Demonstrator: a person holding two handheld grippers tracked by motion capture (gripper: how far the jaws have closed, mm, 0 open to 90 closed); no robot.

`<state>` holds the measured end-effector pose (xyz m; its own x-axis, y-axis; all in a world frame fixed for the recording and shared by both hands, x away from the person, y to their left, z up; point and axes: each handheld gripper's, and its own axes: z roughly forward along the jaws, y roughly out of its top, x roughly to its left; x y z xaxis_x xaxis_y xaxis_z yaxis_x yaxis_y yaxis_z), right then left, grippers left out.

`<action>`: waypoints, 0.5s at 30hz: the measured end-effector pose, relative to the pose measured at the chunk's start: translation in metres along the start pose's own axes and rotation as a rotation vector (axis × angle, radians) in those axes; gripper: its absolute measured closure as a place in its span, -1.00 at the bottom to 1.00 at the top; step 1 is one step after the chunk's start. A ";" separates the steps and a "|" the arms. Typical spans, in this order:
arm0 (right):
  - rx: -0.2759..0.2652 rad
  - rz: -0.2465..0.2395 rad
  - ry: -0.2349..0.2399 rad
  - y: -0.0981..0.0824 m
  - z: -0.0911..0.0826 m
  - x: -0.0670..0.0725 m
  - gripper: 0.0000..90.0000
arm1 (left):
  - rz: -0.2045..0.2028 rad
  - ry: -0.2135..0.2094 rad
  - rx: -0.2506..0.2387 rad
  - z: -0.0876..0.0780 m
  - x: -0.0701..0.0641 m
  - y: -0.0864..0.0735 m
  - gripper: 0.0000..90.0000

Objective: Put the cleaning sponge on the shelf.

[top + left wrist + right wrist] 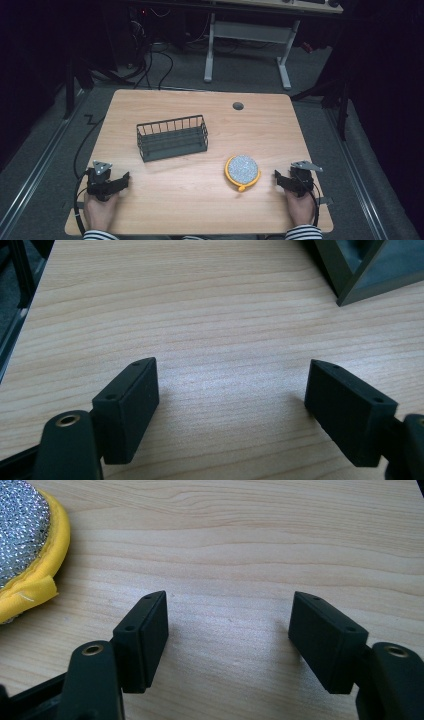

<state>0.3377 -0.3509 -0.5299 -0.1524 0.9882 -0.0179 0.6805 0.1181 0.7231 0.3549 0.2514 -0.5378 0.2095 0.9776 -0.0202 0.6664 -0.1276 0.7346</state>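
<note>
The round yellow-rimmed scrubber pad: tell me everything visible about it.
The scrubber pad is a flat round disc with a glittery silver mesh face and a soft yellow fabric rim, plus a small yellow tab at its near edge. It lies flat on the wooden table, toward the near right, apart from the wire basket. Nothing touches it; the right tongs sit open just to its right.

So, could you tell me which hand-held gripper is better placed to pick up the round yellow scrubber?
The right hand-held gripper: open, it sits just beside the scrubber, while the left hand-held gripper is across the table.
</note>
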 end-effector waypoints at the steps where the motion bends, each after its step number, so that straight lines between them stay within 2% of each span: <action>1: 0.000 0.000 0.000 0.000 0.000 0.000 -0.29 | 0.000 0.000 0.000 0.000 0.000 0.000 -0.51; 15: -0.001 -0.001 0.003 0.000 0.000 0.000 -0.30 | 0.007 -0.008 0.004 0.001 0.000 0.001 -0.55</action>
<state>0.3377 -0.3508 -0.5300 -0.1552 0.9877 -0.0163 0.6795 0.1187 0.7240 0.3559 0.2509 -0.5378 0.2203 0.9752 -0.0204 0.6677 -0.1355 0.7320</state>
